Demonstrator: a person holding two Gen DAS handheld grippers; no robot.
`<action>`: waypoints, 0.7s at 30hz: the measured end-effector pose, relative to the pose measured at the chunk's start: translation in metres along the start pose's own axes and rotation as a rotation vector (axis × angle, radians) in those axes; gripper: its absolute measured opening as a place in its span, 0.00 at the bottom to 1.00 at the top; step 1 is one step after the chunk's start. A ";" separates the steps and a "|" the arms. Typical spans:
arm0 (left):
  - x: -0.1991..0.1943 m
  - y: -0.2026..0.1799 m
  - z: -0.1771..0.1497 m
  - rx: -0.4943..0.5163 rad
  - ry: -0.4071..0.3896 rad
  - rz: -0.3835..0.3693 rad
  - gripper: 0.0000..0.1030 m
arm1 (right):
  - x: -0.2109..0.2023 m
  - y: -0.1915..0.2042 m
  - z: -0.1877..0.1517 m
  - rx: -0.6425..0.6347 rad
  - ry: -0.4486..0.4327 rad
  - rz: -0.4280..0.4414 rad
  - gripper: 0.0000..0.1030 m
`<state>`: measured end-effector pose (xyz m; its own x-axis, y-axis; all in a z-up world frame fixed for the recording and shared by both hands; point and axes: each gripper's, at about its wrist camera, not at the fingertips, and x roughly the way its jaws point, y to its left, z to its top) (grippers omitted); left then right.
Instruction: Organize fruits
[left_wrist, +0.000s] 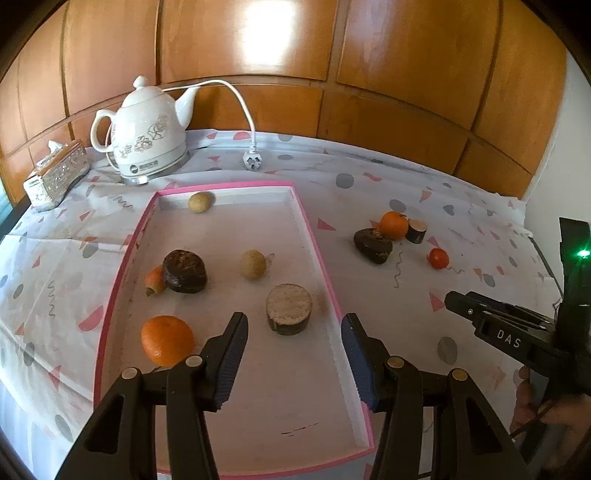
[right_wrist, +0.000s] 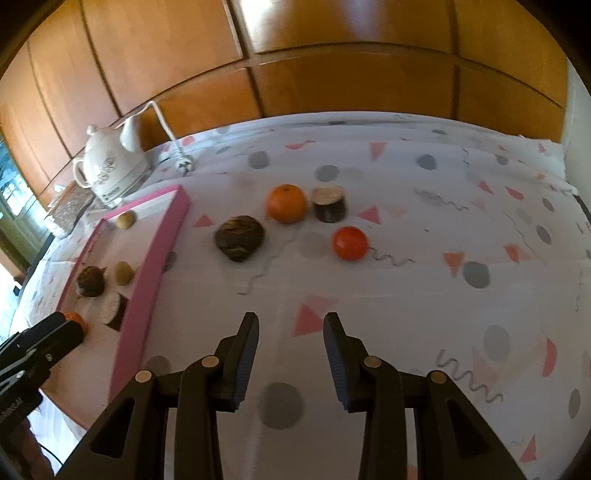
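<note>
Left gripper (left_wrist: 293, 325) spread wide, empty, above the near end of the pink tray (left_wrist: 317, 243). Right gripper (right_wrist: 291, 325) also parted, nothing btwn fingers, over bare tablecloth (right_wrist: 406, 295) w/ dots & triangles. Wood panel wall (left_wrist: 258, 55) behind; white kettle (left_wrist: 147, 136) and tissue box (left_wrist: 55, 175) at back left. In the tray: orange (left_wrist: 167, 339), cut log piece (left_wrist: 289, 308), dark lump (left_wrist: 184, 271) touching a small carrot-like piece (left_wrist: 155, 280), two tan balls (left_wrist: 253, 264) (left_wrist: 200, 202). Outside, right of the tray: second orange (right_wrist: 287, 203) beside another log piece (right_wrist: 329, 203), dark lump (right_wrist: 240, 238), tomato (right_wrist: 349, 243).
</note>
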<state>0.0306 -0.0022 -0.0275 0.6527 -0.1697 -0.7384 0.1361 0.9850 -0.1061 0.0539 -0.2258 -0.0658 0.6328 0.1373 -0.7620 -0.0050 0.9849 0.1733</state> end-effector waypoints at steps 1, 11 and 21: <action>0.001 -0.002 0.000 0.004 0.003 -0.003 0.52 | 0.000 -0.003 -0.001 0.004 -0.002 -0.004 0.35; 0.010 -0.019 0.007 0.035 0.024 -0.035 0.52 | 0.001 -0.026 -0.002 0.053 0.001 -0.033 0.35; 0.020 -0.032 0.017 0.051 0.038 -0.055 0.52 | 0.006 -0.032 -0.002 0.064 0.013 -0.036 0.35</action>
<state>0.0524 -0.0377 -0.0275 0.6146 -0.2212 -0.7572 0.2095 0.9712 -0.1137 0.0565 -0.2563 -0.0774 0.6215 0.1039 -0.7765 0.0671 0.9805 0.1849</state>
